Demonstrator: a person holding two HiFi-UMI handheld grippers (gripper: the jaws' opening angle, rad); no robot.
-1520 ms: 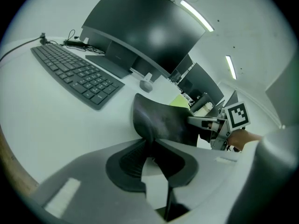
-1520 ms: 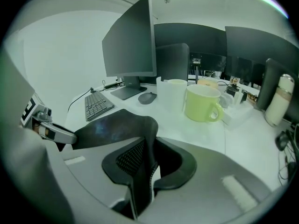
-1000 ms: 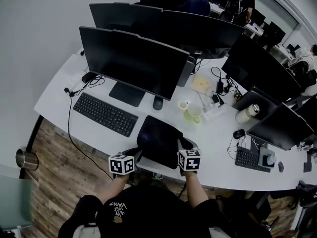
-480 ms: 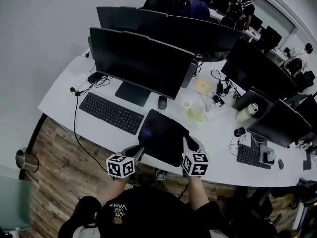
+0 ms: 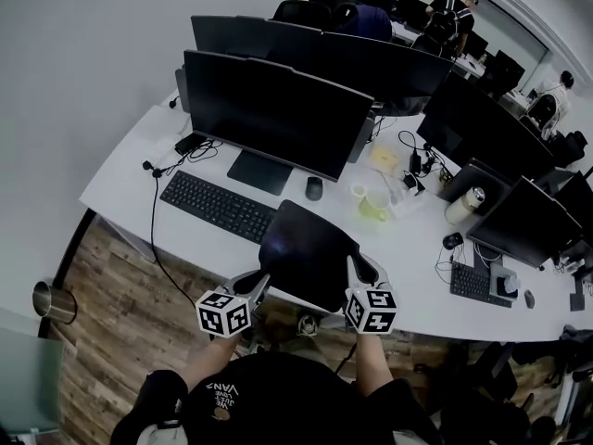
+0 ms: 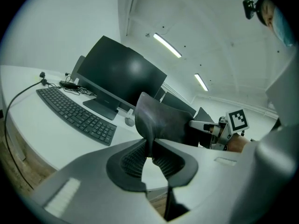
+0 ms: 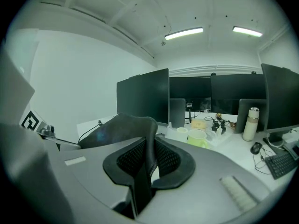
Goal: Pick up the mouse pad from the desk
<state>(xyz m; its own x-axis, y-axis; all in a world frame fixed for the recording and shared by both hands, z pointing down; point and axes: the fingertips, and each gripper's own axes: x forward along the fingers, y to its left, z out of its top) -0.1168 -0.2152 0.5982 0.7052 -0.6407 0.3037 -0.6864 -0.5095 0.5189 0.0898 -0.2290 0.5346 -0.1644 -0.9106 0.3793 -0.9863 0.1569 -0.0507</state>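
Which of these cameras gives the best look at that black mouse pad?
The head view: the whole mouse pad shows there, held between the left gripper and right gripper. The left gripper view and right gripper view each show only a curled edge pinched in their fingers.

Black keyboard (image 5: pixel 220 208) lies before a monitor (image 5: pixel 278 114); a mouse (image 5: pixel 314 188) sits near a green mug (image 5: pixel 375 206).

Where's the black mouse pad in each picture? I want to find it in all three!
Head view: the mouse pad is just below the middle, tilted up.
Left gripper view: in the centre, standing up.
Right gripper view: left of centre, curling over.
Shared landmark: the big monitor stands behind it in every view.
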